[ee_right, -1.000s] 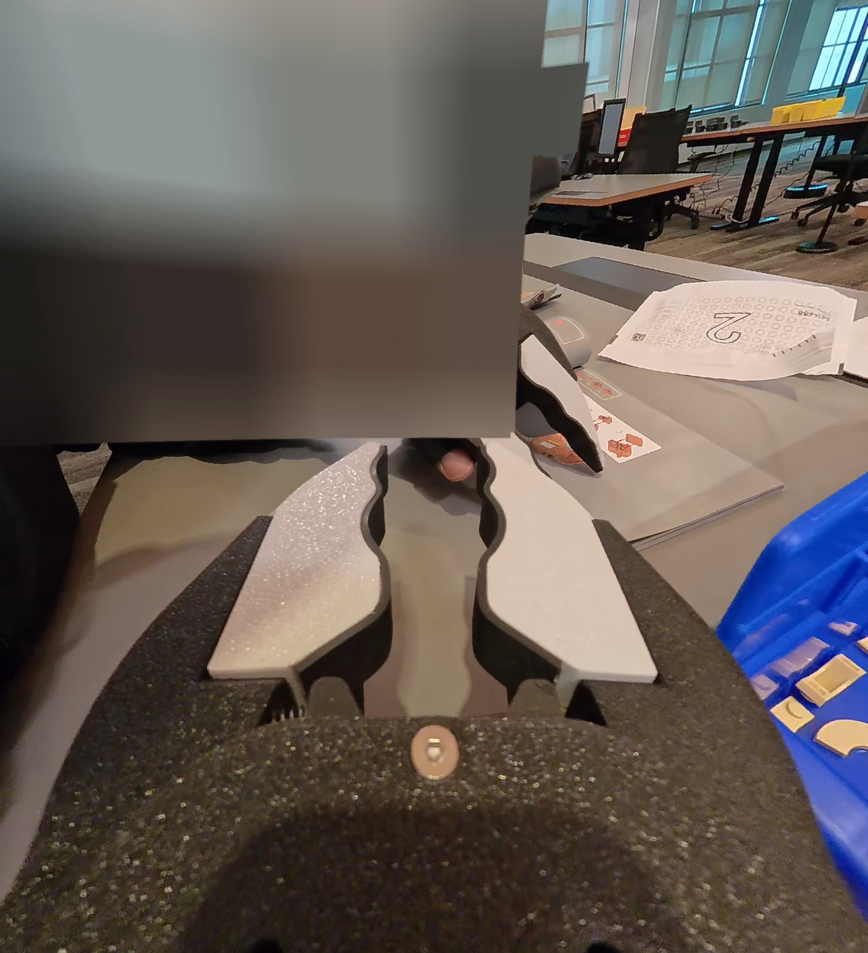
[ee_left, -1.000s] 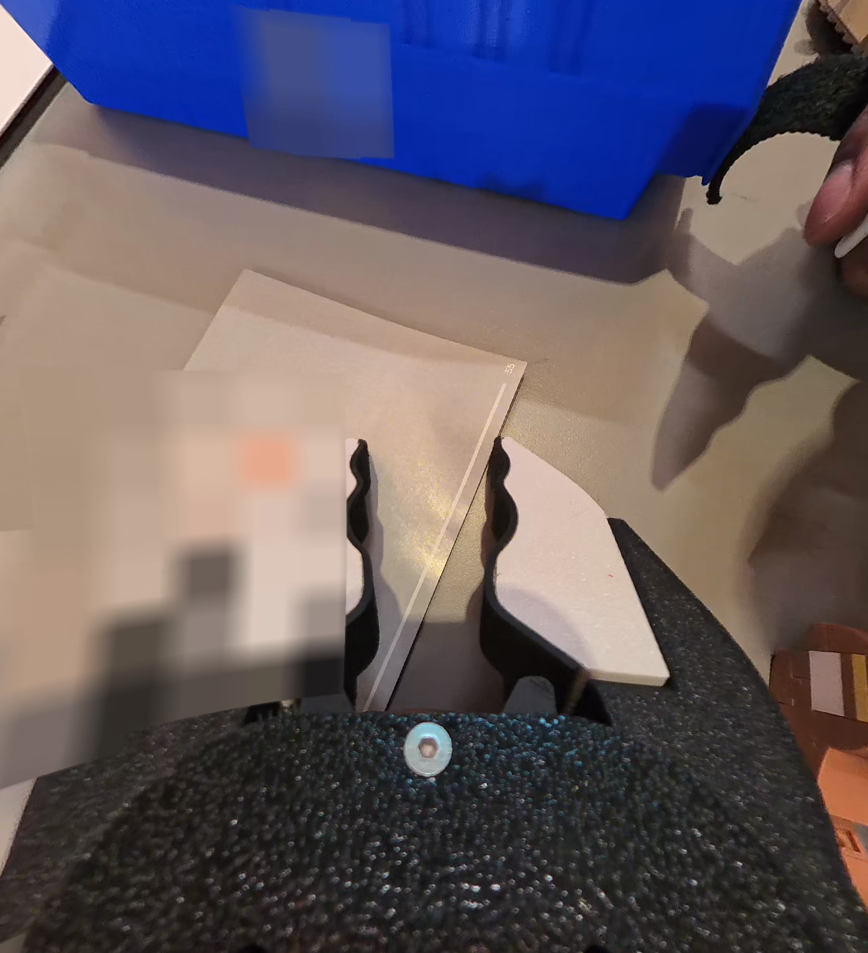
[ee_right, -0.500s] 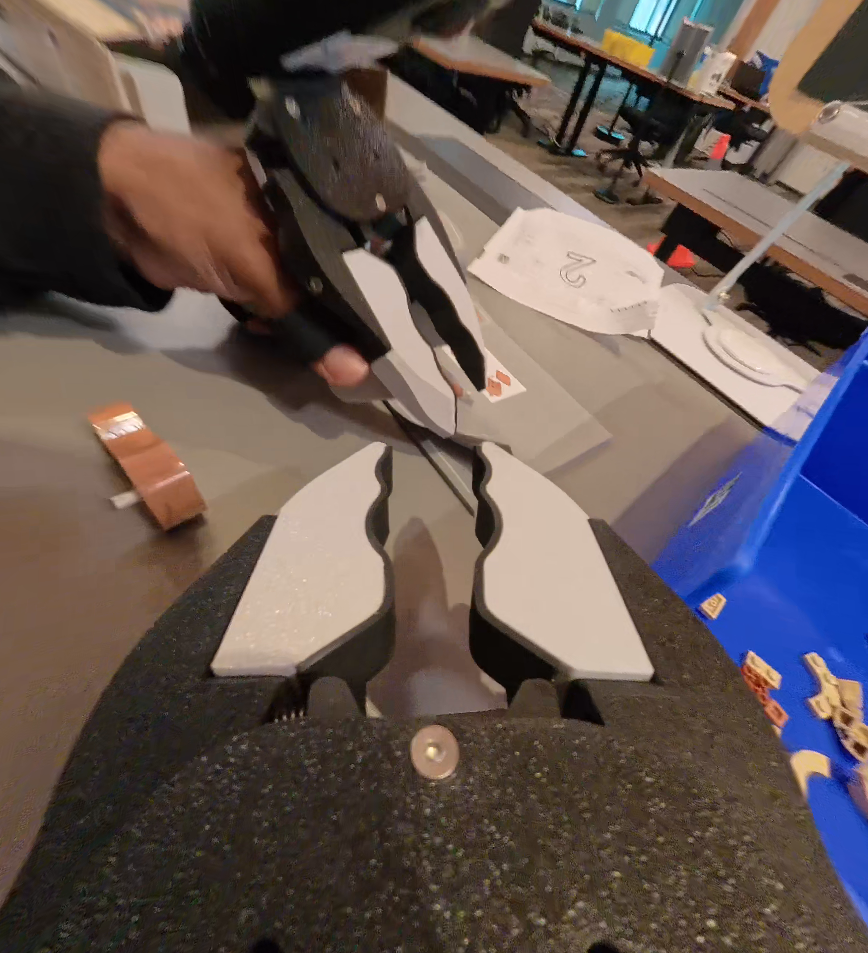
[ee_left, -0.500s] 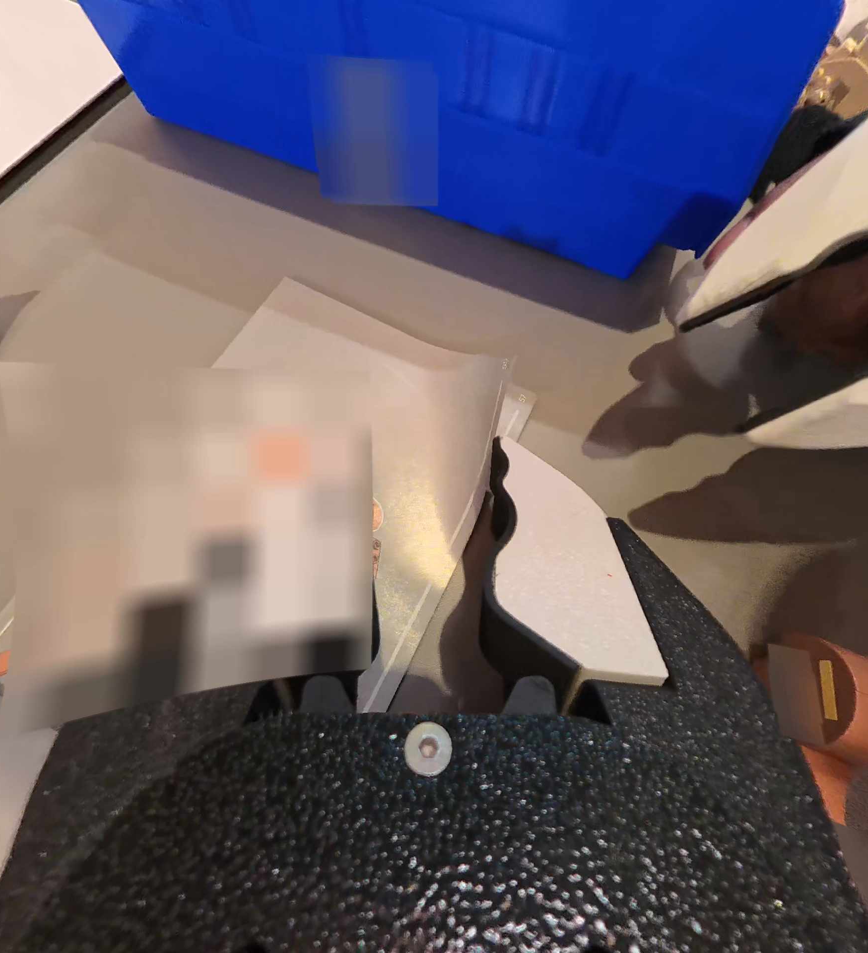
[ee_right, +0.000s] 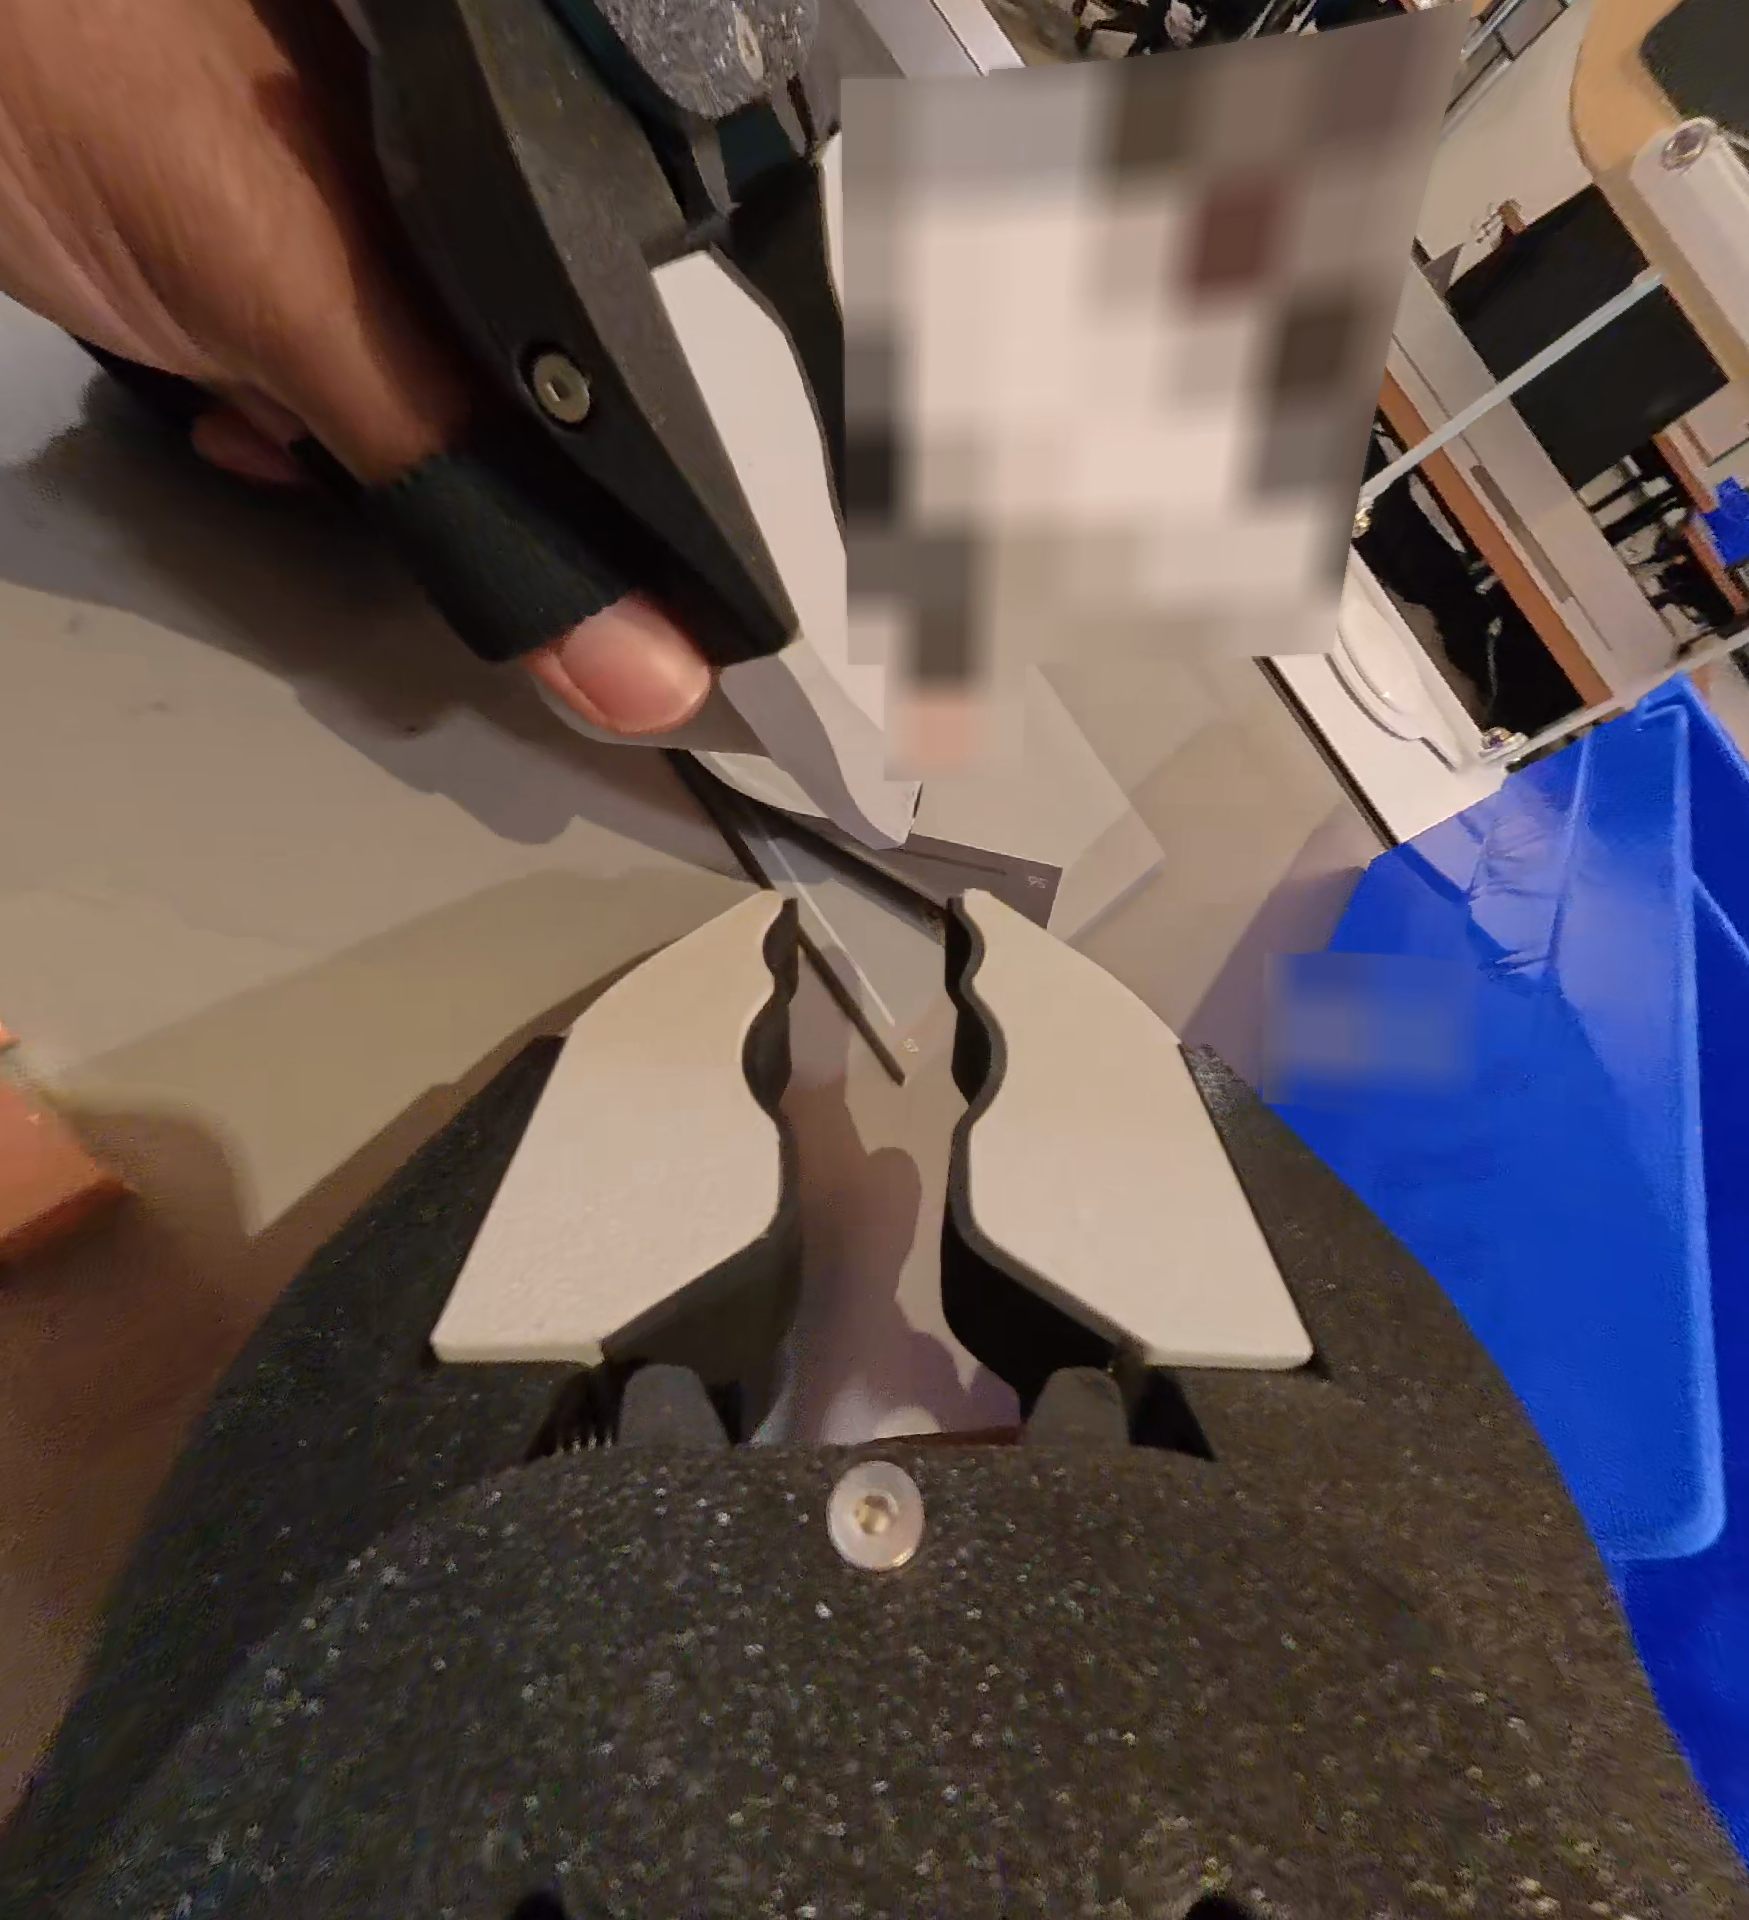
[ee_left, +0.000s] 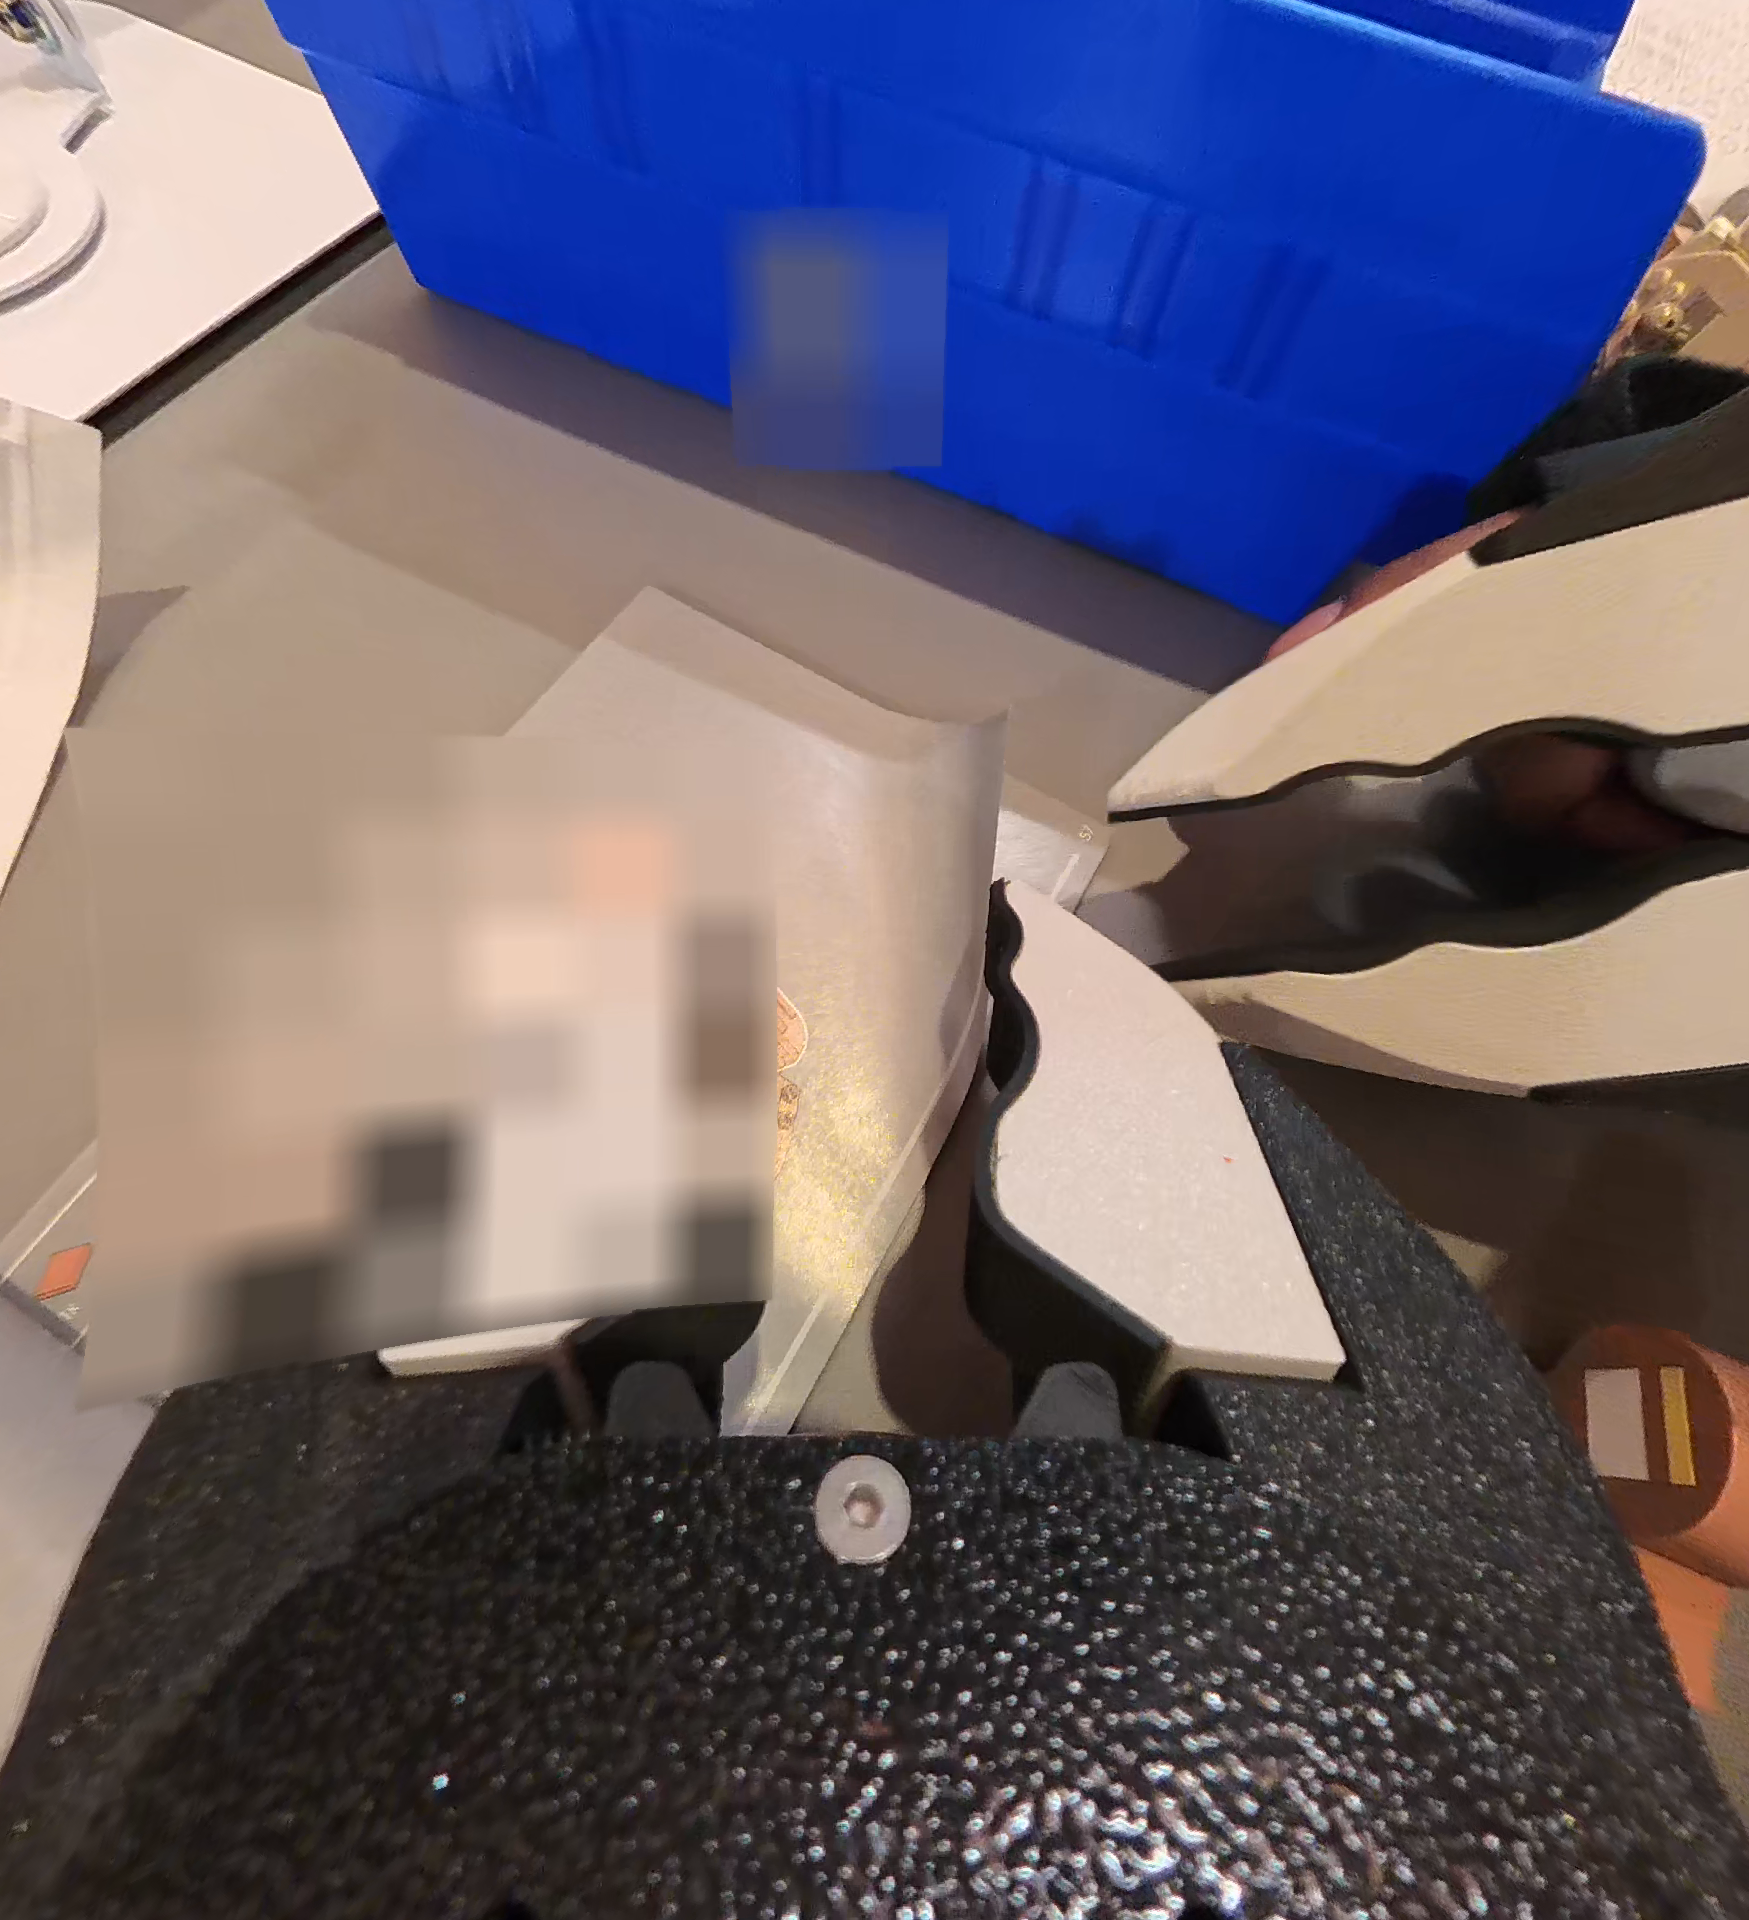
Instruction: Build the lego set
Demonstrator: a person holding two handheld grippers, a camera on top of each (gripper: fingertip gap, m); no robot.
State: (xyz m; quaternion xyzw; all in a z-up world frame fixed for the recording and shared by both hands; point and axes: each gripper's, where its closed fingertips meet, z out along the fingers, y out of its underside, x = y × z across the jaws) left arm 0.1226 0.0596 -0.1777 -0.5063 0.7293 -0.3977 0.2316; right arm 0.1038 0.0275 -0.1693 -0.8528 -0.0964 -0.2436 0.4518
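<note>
Left wrist view: the left hand-held gripper (ee_left: 911, 1039) has a curled booklet page (ee_left: 901, 935) between its jaws; the left finger is hidden, so its grip cannot be told. A blue bin (ee_left: 1057, 260) stands beyond on the table (ee_left: 434, 499).

Right wrist view: the right hand-held gripper (ee_right: 870, 935) stands narrowly open over the booklet's (ee_right: 849, 966) corner, with its pads apart from it. The booklet's corner points toward the camera.

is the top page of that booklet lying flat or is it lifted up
Lifted. The top page curls up off the booklet beside the left gripper, and the page below shows under it; the right gripper sits at the booklet's corner.
</note>
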